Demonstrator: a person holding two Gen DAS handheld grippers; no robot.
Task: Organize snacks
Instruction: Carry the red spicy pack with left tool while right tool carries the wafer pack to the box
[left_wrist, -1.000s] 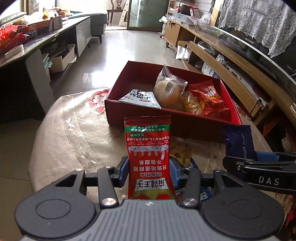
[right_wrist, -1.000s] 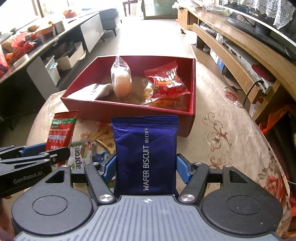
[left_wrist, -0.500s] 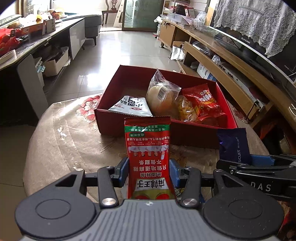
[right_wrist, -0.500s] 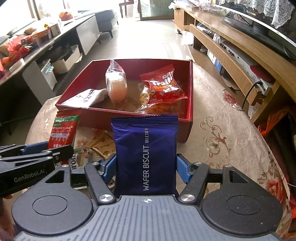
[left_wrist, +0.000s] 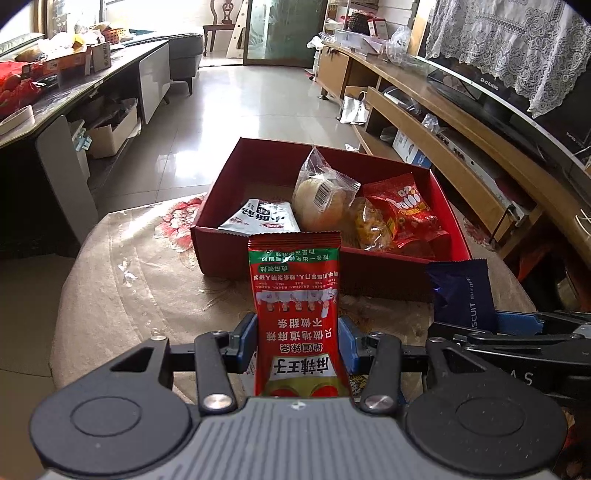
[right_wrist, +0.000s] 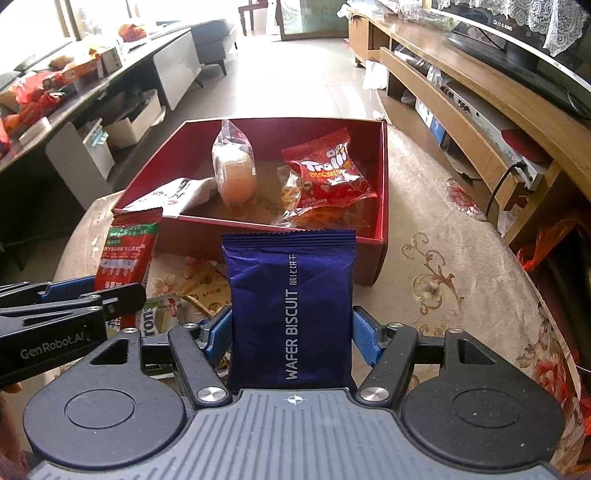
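Nearest, bottom centre of the left wrist view: left gripper (left_wrist: 297, 341) pinching a red-green sachet (left_wrist: 297, 314) by its lower half, blue pads tight on both side edges, packet standing upright. Bottom centre of the right wrist view: right gripper (right_wrist: 291, 332) clamped on a blue wafer biscuit pack (right_wrist: 291, 306), also upright, pads on its side edges. The two grippers sit side by side; each shows at the edge of the other's view.

Under them, lower left of the right view, loose snack packets (right_wrist: 192, 295) lie on the cloth-covered table (right_wrist: 461, 258), not boxed.

Mid frame: red box (right_wrist: 384, 192), open top, near the table's far edge. Inside: white packet (right_wrist: 173, 194) leaning at the left wall, clear-wrapped bun (right_wrist: 234, 173) upright in the middle, red Trolli bag (right_wrist: 328, 173) on the right atop a yellow-snack bag.

Risks, my read: both packs carried in together could knock grippers, being so close. A low approach snags the box's near wall. The sachet is gripped only at its edges, so it could buckle and slip. Dropping the wafer pack on the upright bun may topple it. A hard shove could slide the box toward the table edge.
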